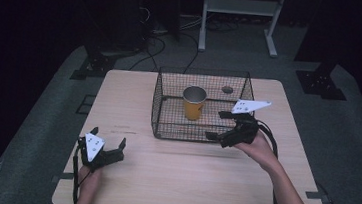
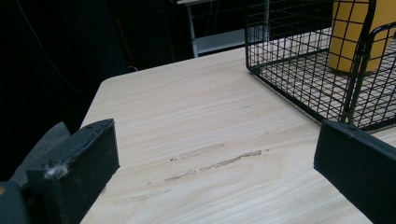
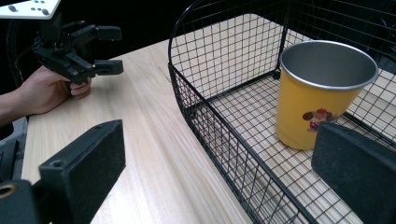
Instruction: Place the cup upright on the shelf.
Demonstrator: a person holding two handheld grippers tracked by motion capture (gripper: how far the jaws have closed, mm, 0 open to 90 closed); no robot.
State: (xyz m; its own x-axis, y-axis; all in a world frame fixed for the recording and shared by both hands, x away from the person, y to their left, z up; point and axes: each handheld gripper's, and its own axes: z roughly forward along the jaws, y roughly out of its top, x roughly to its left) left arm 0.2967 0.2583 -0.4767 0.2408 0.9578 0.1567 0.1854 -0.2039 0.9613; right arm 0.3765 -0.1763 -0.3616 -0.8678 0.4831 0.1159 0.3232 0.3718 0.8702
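A black wire basket (image 1: pixel 160 111) stands at the middle of the wooden table (image 1: pixel 187 175). Upright inside it is a yellow cup (image 1: pixel 194 103) with a metal inside and a small cartoon print (image 3: pixel 318 117). My right gripper (image 1: pixel 215 125) is open at the basket's front right, one jaw over the table, the other over the basket floor close to the cup (image 3: pixel 317 93). My left gripper (image 1: pixel 108 138) rests open and empty near the table's front left, well apart from the basket (image 2: pixel 289 60). It also appears in the right gripper view as the far gripper (image 3: pixel 110 50).
Bare wood lies between the two grippers and along the table's left side. A small dark round spot (image 1: pixel 227 90) sits on the table behind the basket. Beyond the table stand a white frame (image 1: pixel 240 10), floor cables (image 1: pixel 157 44) and black floor plates (image 1: pixel 320 81).
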